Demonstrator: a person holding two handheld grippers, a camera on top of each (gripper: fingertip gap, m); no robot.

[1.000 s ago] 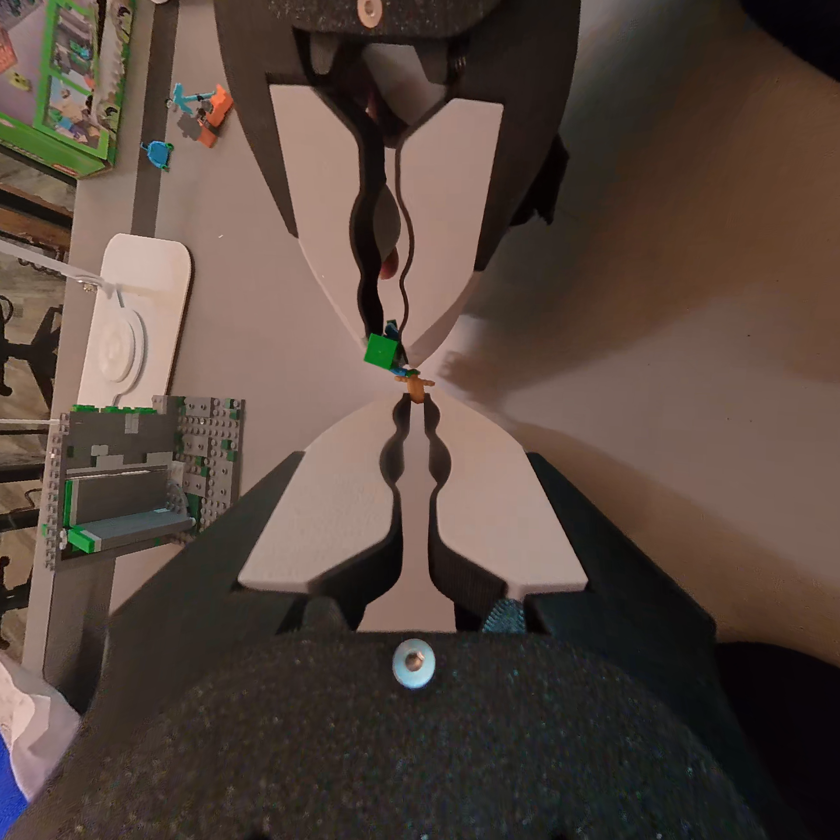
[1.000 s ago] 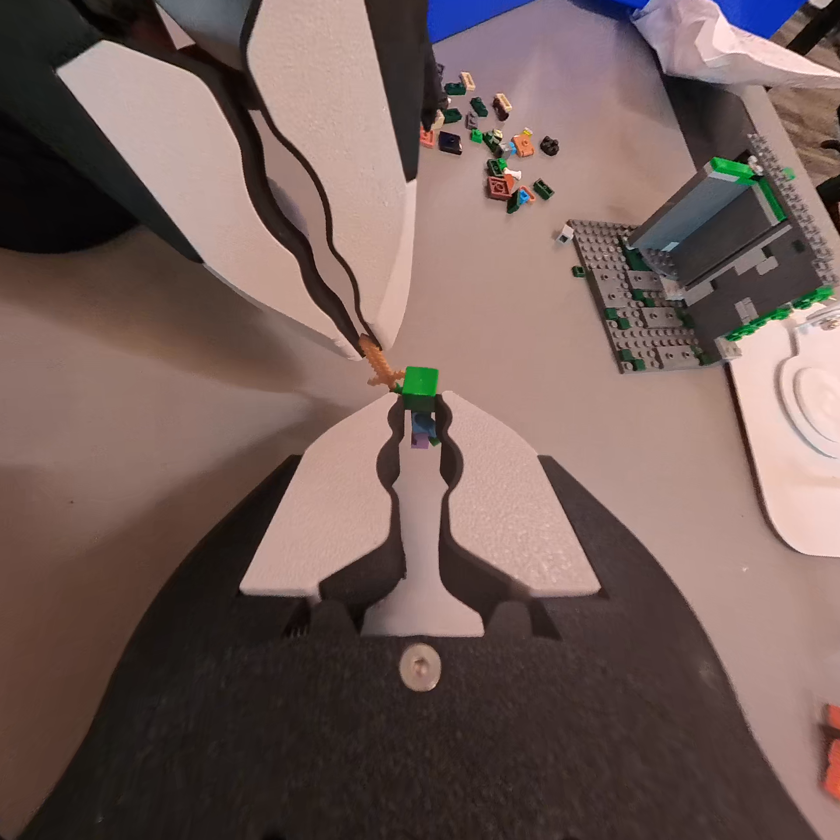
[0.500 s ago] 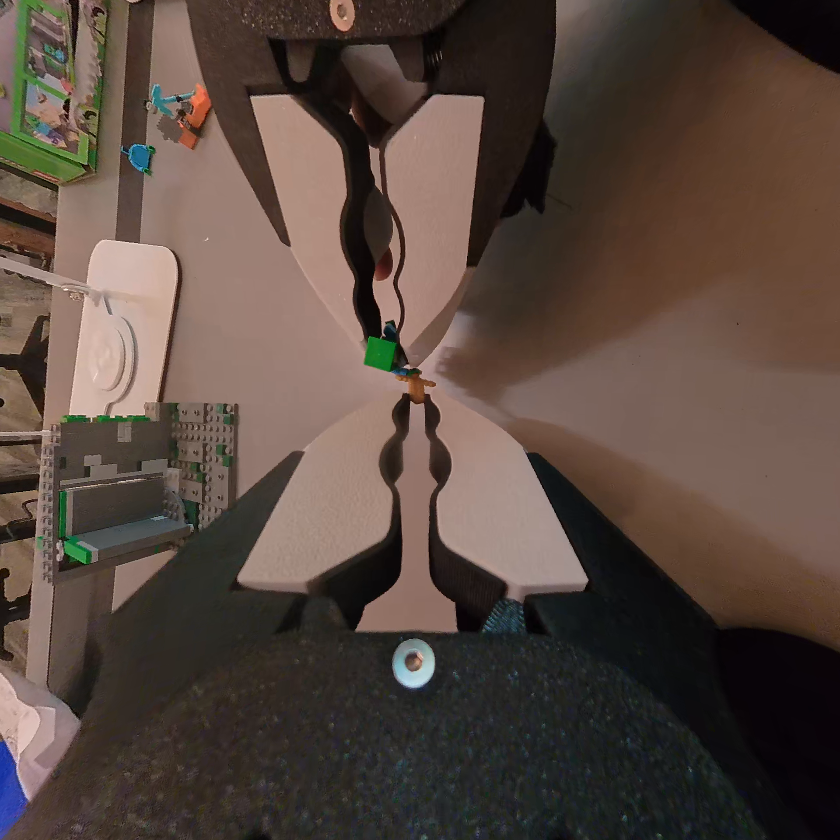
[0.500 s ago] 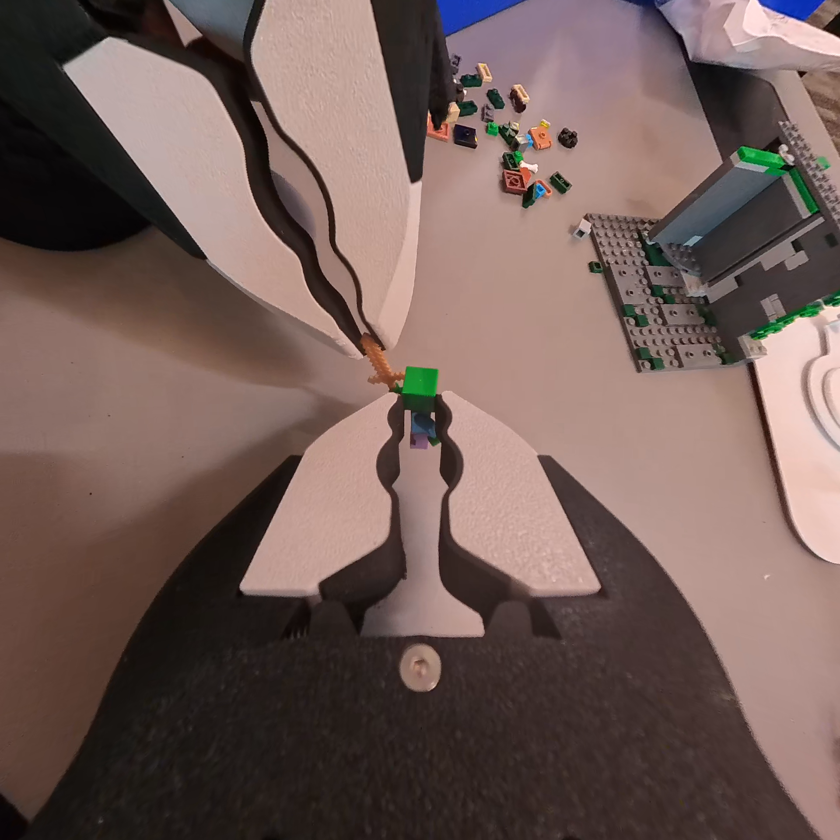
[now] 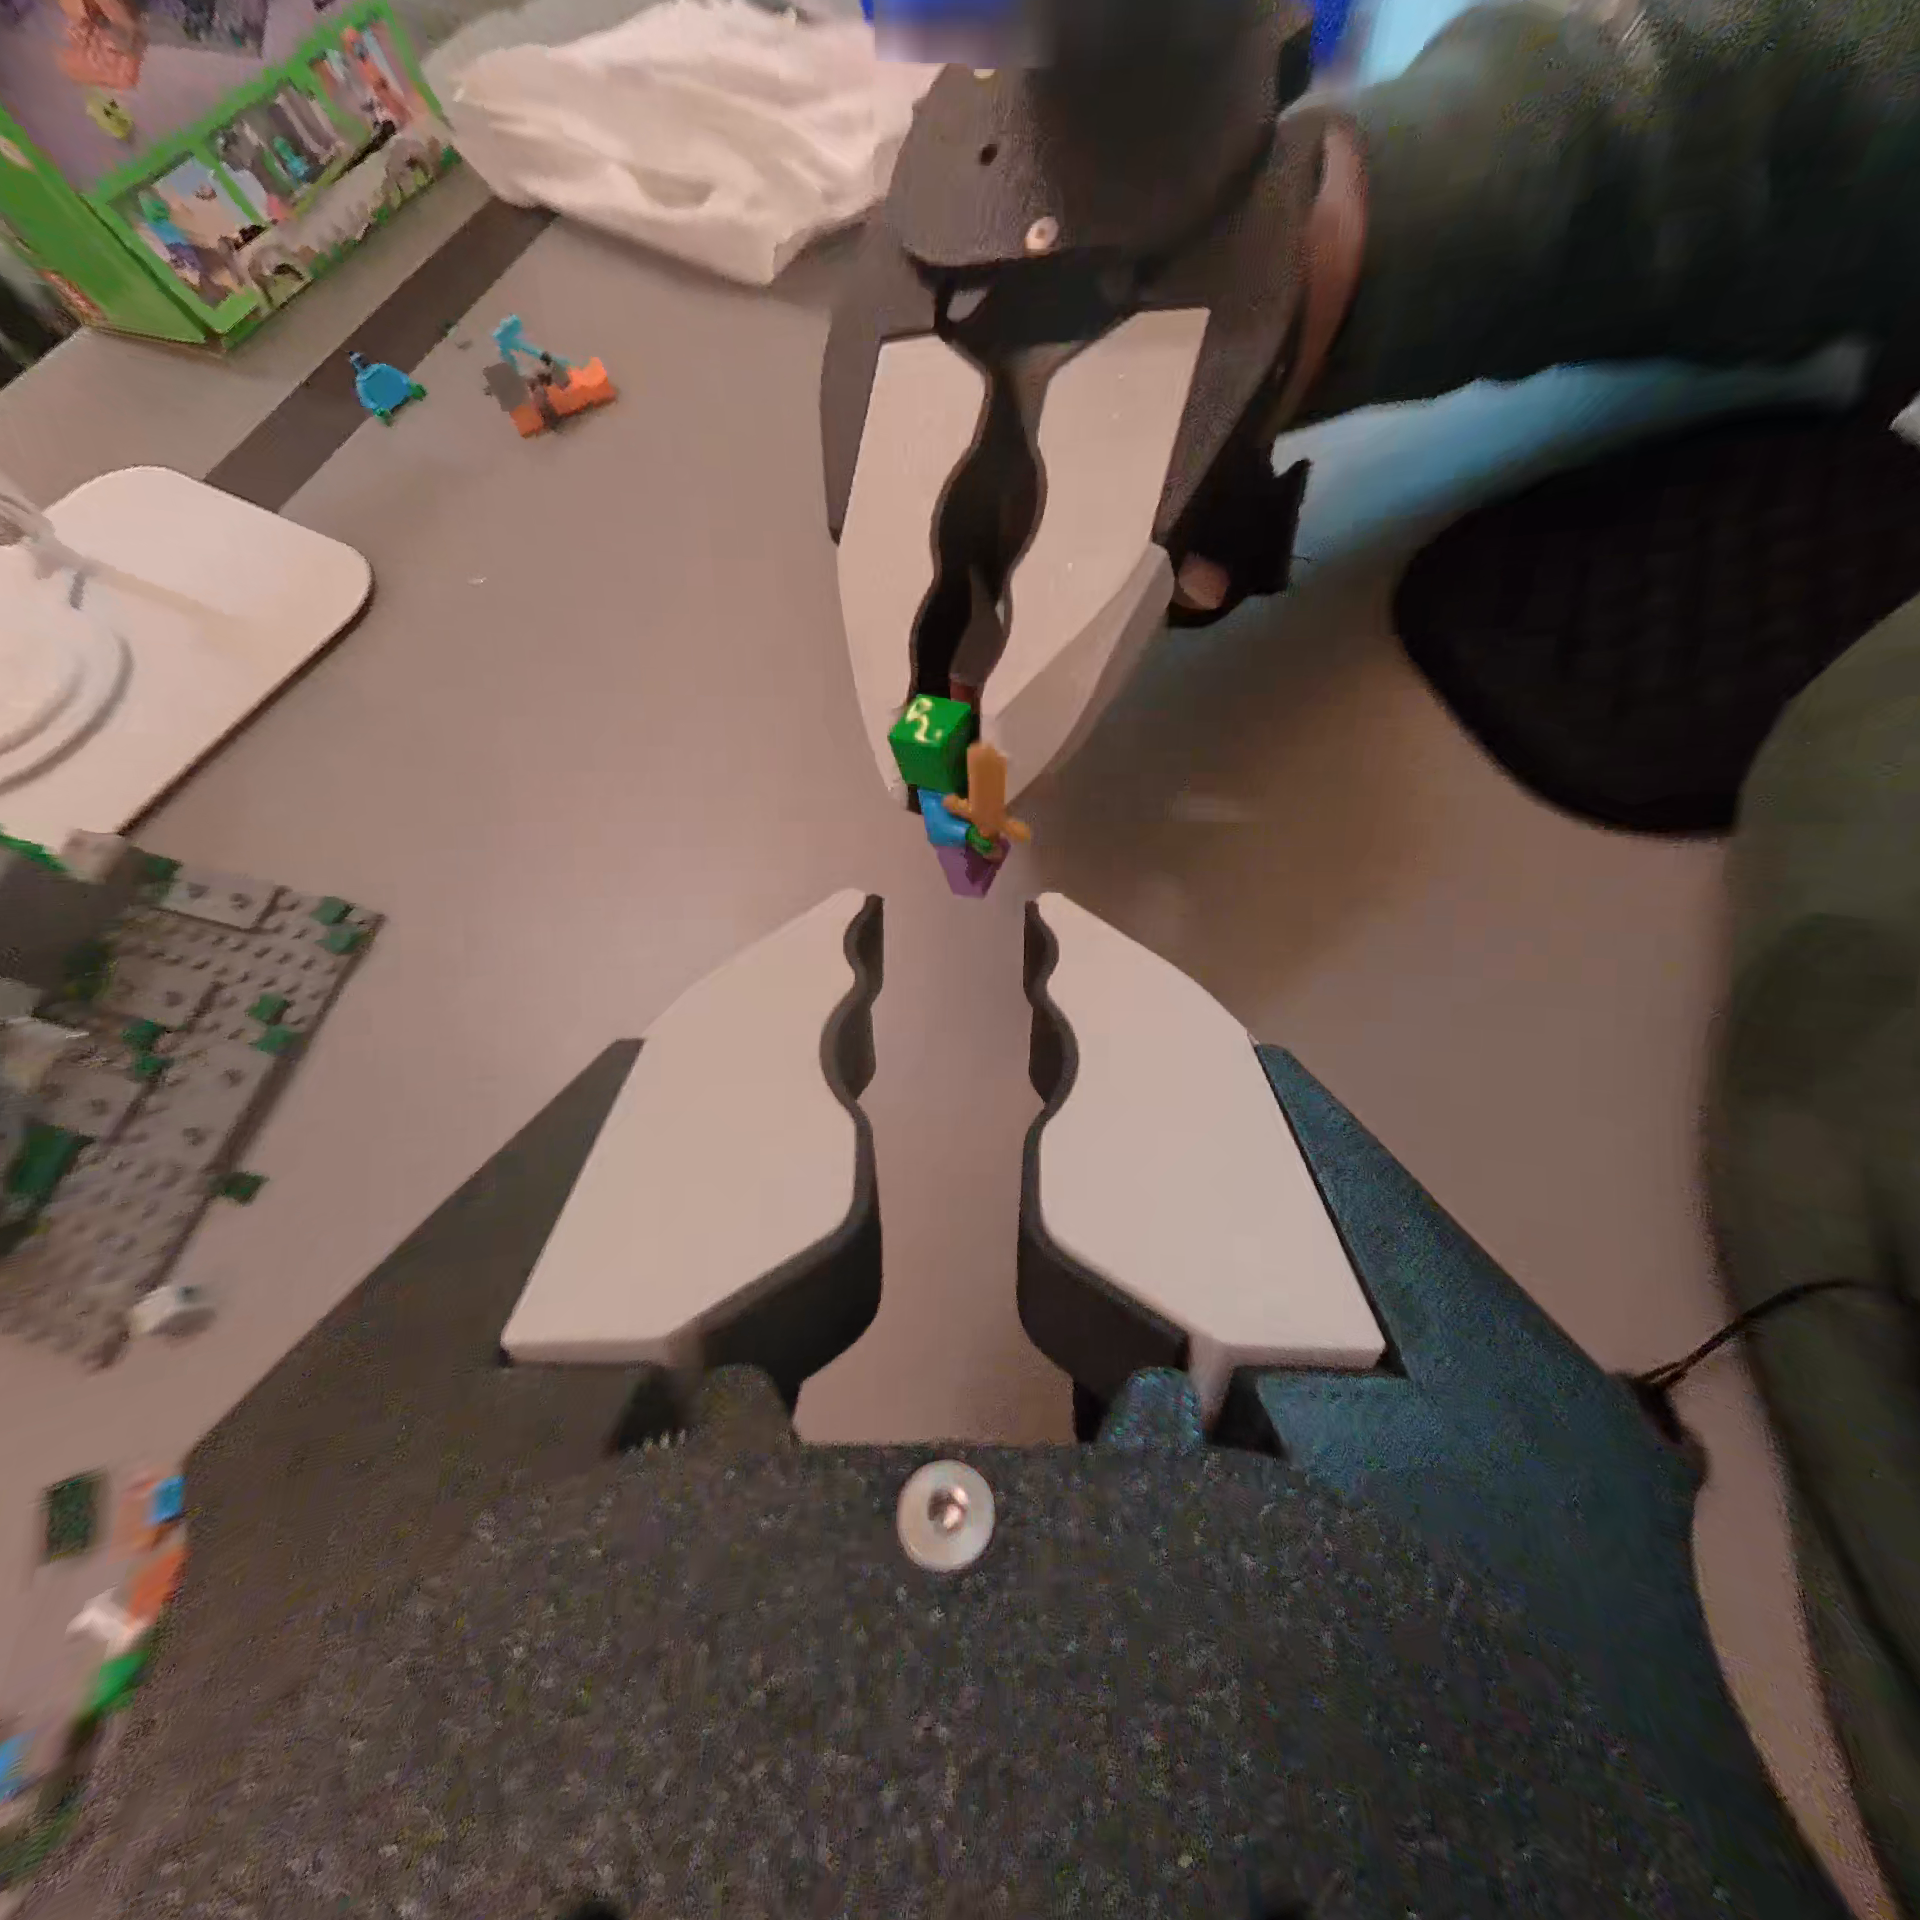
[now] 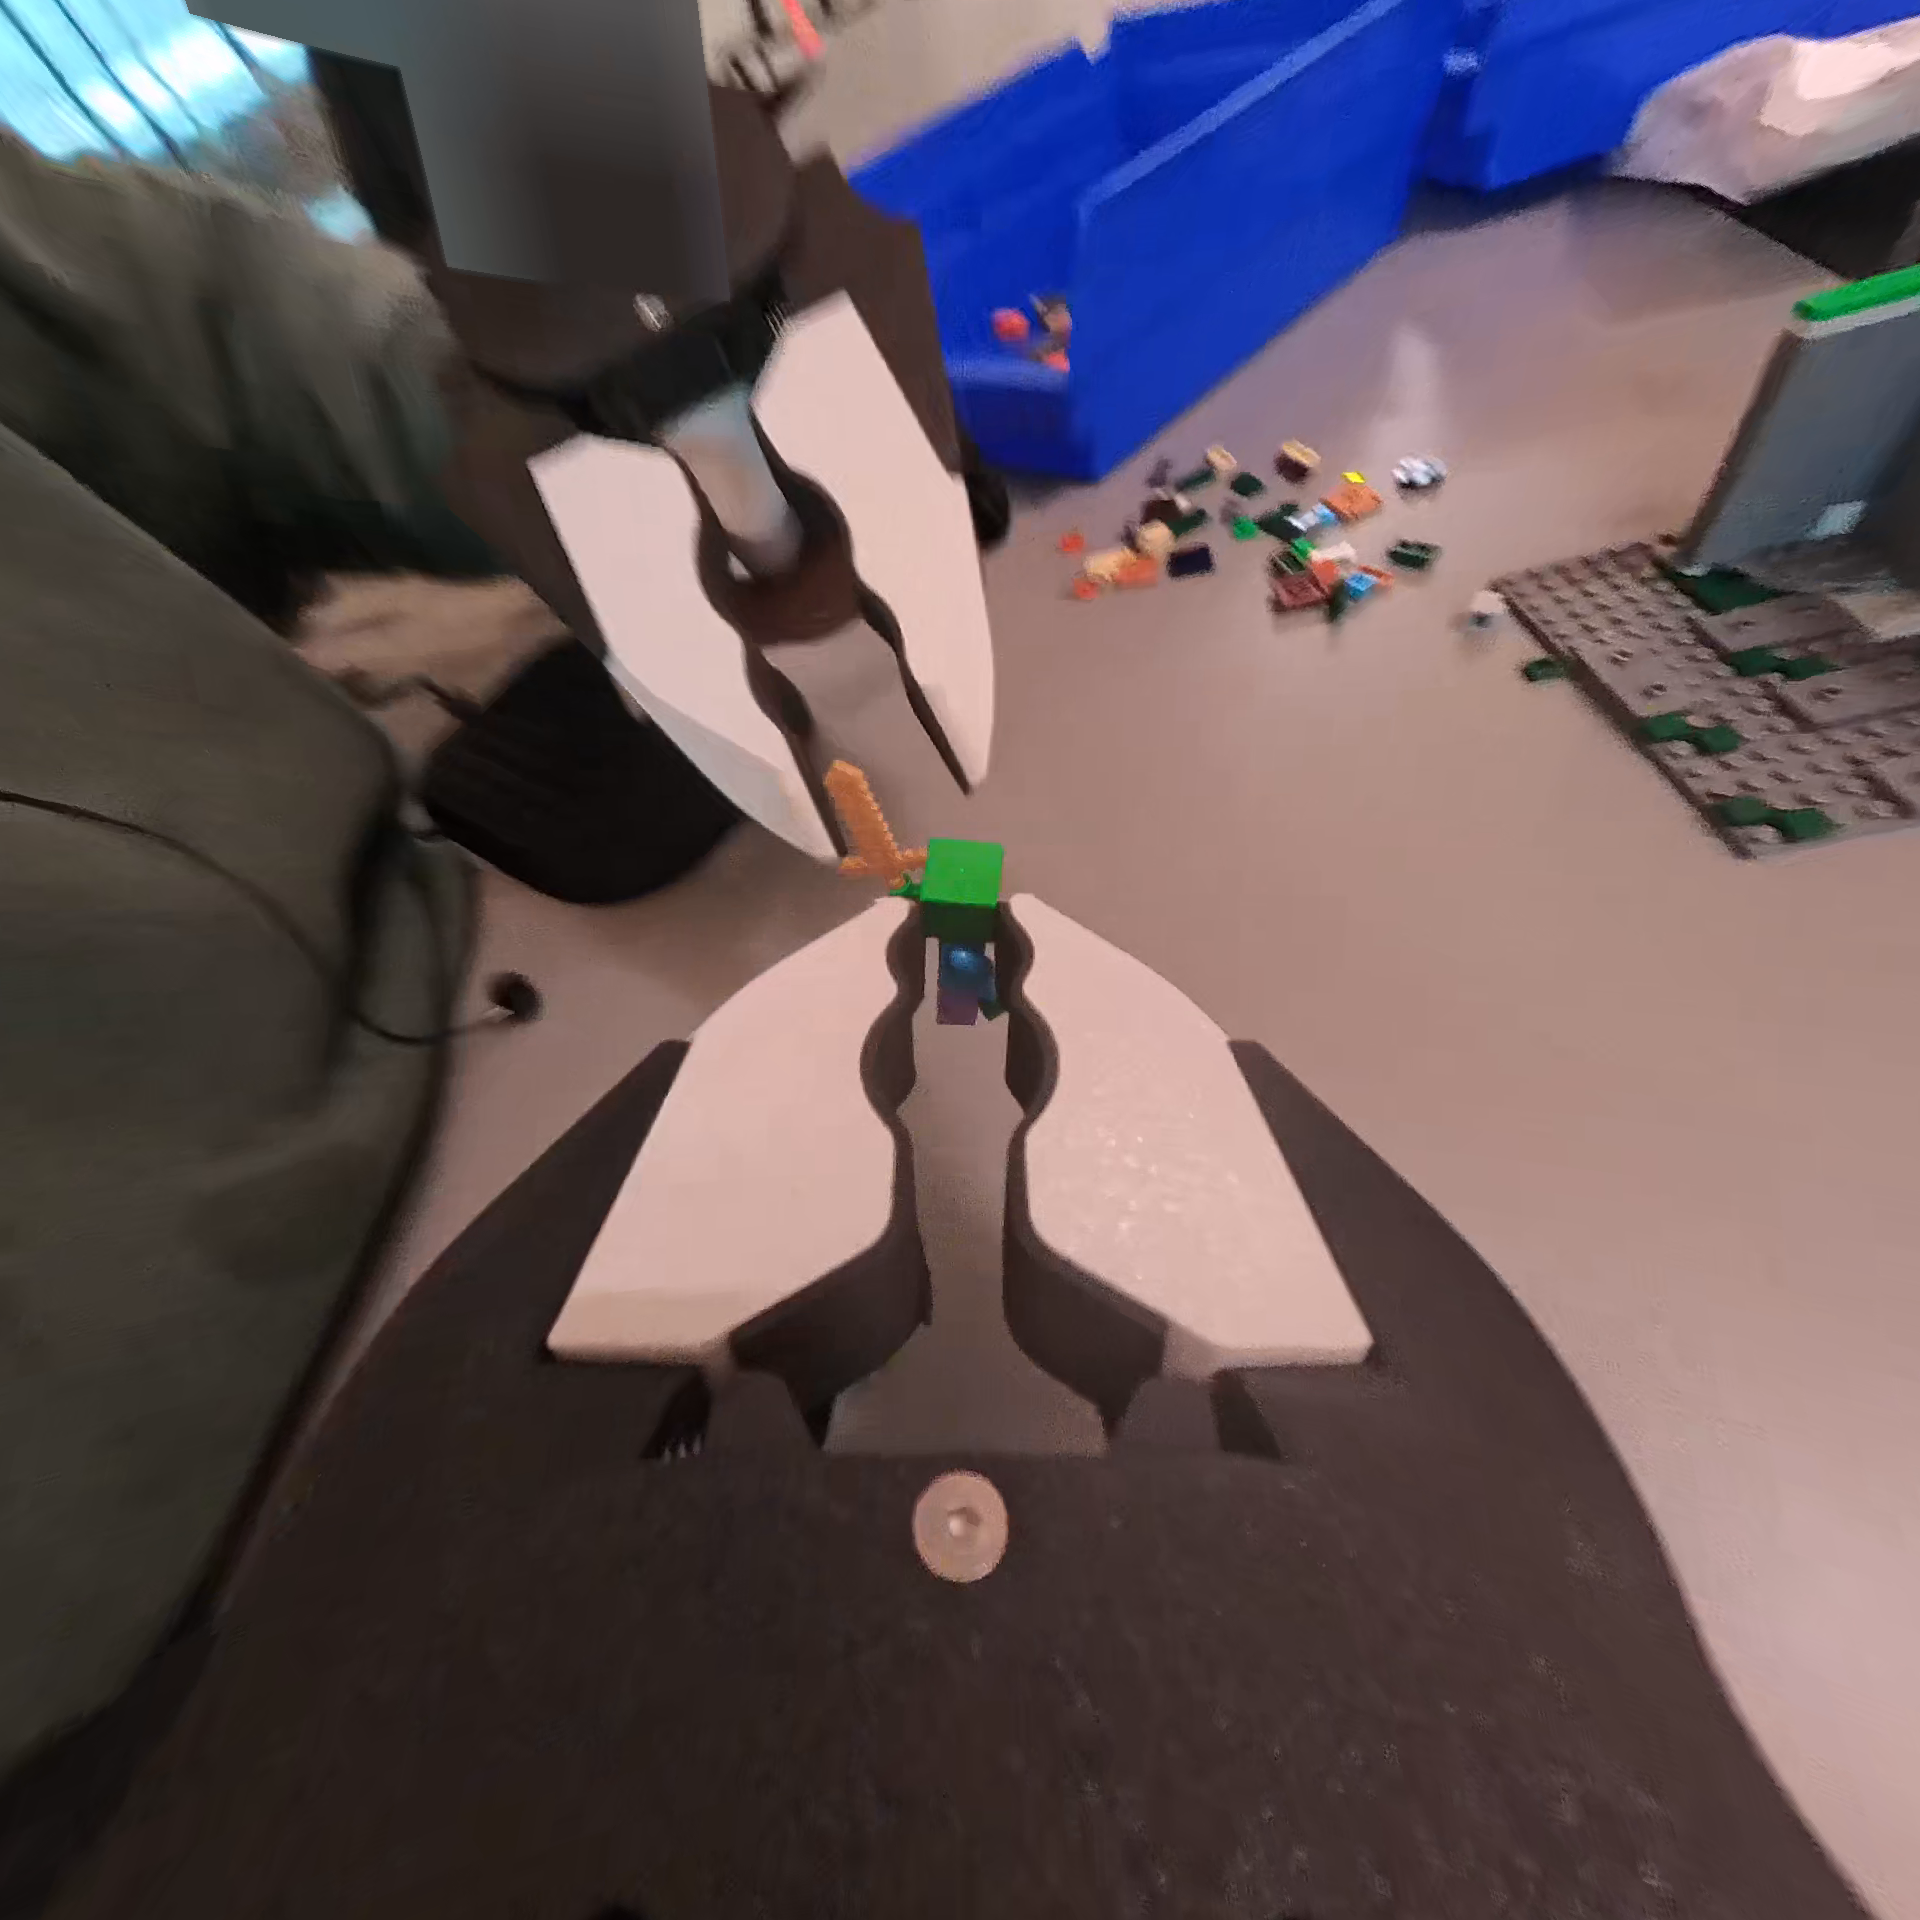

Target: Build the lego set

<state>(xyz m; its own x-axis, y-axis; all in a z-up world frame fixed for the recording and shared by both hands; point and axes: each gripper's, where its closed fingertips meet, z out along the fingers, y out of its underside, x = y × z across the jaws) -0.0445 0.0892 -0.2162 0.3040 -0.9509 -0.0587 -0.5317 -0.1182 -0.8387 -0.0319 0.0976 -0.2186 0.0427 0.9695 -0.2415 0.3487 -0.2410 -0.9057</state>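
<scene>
Grey bench (image 5: pixel 644 644) surface is seen in both views, carrying 1 grey studded baseplate (image 6: pixel 1714 696) with a partly built wall, 1 scatter of loose bricks (image 6: pixel 1278 530), 1 green set box (image 5: pixel 208 177) and 2 blue bins (image 6: pixel 1195 239). 1 green-headed minifigure (image 6: pixel 961 914) is pinched in the right claw (image 6: pixel 951 909), raised above the bench. 1 orange sword (image 5: pixel 987 795) is seen at its hand. The left claw (image 5: pixel 951 909) is spread, holding nothing, its tips just beside the minifigure.

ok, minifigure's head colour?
Bright green; the minifigure head shows best in the left wrist view, held by the right tongs.
</scene>
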